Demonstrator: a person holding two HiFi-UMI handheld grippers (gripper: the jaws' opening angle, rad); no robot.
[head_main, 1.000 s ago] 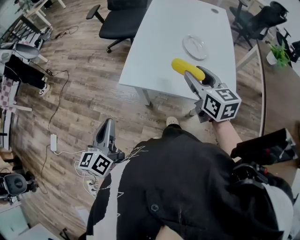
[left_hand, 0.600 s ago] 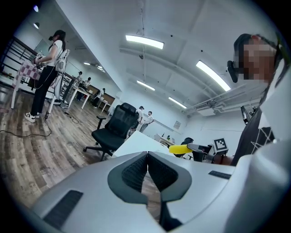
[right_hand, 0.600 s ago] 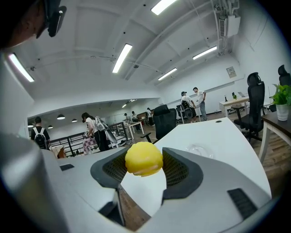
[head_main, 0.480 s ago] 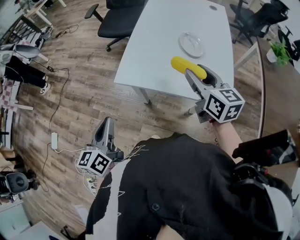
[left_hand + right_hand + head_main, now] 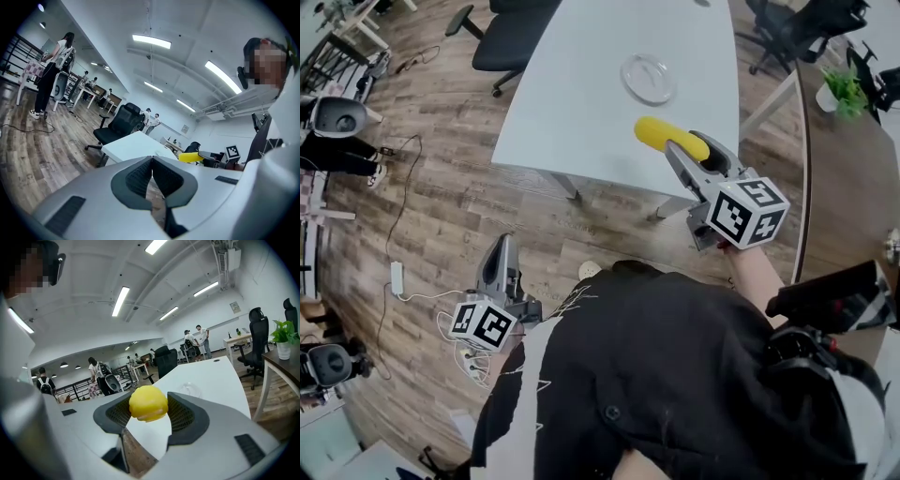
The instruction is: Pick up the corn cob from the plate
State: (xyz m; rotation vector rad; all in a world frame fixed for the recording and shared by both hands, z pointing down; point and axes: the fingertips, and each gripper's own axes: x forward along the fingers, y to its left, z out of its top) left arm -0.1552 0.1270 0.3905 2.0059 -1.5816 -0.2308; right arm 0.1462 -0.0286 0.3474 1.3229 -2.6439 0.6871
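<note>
- Corn cob [image 5: 668, 137]: yellow, clamped between the jaws of the right gripper [image 5: 686, 143]. It hangs in the air over the white table [image 5: 581, 112], close to that table's near edge and toward its right corner.
- Long axis: in the head view the cob runs nearly in line with the jaws. Its free end sticks out past the fingertips, up and to the left, roughly toward the plate. The right gripper view shows it end-on as a round yellow face [image 5: 148, 403], which fits that reading.
- Right gripper [image 5: 148, 412]: jaws parted only by the cob's thickness, ribbed pads pressed to its two sides. The hold sits near the cob's rear end, so most of its length overhangs in front. A sideways bump could probably swing it.
- Plate [image 5: 648, 78]: clear and bare, well apart from the cob and farther in on the table. The pickup itself therefore looks done.
- Left gripper [image 5: 500, 248]: low at the person's left side over the wooden floor, well clear of the table. Its jaws [image 5: 151, 176] are pressed together with nothing between them. It seems parked out of the way, since one gripper is enough for this job.
</note>
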